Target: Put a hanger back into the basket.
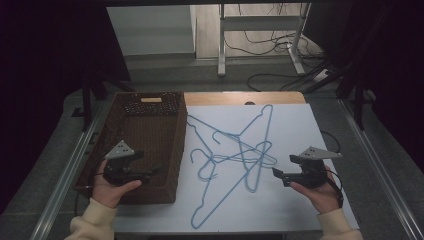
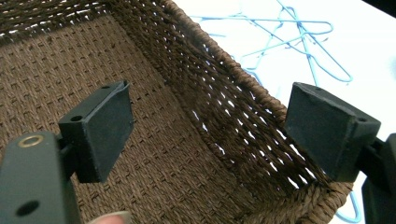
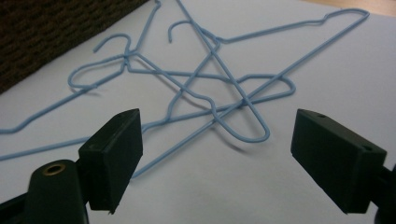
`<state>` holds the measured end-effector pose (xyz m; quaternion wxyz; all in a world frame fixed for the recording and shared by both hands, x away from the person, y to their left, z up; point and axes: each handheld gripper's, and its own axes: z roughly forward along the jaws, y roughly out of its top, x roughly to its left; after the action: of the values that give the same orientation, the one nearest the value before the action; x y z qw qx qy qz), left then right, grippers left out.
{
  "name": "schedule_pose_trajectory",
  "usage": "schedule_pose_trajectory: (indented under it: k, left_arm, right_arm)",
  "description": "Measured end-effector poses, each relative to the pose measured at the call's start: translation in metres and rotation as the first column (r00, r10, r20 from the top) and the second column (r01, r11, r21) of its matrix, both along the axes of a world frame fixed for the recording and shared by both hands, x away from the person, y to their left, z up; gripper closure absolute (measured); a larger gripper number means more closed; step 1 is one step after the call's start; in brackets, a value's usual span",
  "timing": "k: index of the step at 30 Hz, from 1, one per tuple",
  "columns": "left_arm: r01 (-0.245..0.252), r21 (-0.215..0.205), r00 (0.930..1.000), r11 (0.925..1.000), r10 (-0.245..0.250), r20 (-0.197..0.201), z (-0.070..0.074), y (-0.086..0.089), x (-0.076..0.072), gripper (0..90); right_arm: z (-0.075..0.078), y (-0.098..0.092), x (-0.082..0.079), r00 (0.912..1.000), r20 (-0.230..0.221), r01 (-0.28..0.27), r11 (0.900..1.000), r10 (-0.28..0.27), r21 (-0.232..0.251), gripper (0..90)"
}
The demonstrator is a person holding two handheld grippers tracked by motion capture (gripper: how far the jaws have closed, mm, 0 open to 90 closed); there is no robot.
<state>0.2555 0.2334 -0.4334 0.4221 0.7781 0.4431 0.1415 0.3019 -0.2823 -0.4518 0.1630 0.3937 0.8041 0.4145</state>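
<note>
A: Several blue wire hangers (image 1: 235, 155) lie tangled on the white sheet (image 1: 300, 200), just beside the wicker basket (image 1: 150, 125) — contents?

B: None seen. Left gripper (image 1: 150, 172) hovers over it, right gripper (image 1: 278, 175) beside the hangers — both spread, holding nothing.

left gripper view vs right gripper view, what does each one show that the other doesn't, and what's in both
The left gripper view alone looks into the woven brown basket, showing its bare floor and inner wall, with the open left tongs hovering above its inside and a fingertip at the bottom edge.

The right gripper view alone has the open right tongs over the white table surface, with the pile's loops and hooks spread close in front.

Both share the tangled blue wire hangers on the white surface and some of the basket's weave; both tongs hold nothing.
</note>
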Motion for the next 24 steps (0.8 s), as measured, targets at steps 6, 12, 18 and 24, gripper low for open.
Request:
schedule_pose_trajectory:
  k: [6,12,18,24]
  left_arm:
    - [0.000,0.005,1.0000,1.0000,0.000,-0.008,-0.001,0.000,-0.001,15.4]
    - [0.003,0.022,0.9999,0.9997,-0.003,-0.010,0.001,-0.001,-0.003,15.7]
    - [0.013,0.031,0.9998,0.9994,-0.012,-0.013,0.000,-0.002,-0.005,16.1]
    - [0.031,0.039,0.9995,0.9988,-0.030,-0.012,0.001,-0.006,-0.007,16.3]
  right_arm:
    - [-0.002,-0.002,0.003,1.0000,-0.004,-0.003,1.000,0.002,-0.023,17.2]
    - [0.000,0.006,0.003,0.9998,-0.021,-0.008,0.999,0.007,-0.050,16.5]
    - [-0.001,0.013,0.004,0.9992,-0.027,-0.029,0.997,0.027,-0.076,17.6]
    - [0.002,0.018,0.003,0.9994,-0.018,-0.031,0.995,0.030,-0.095,22.1]
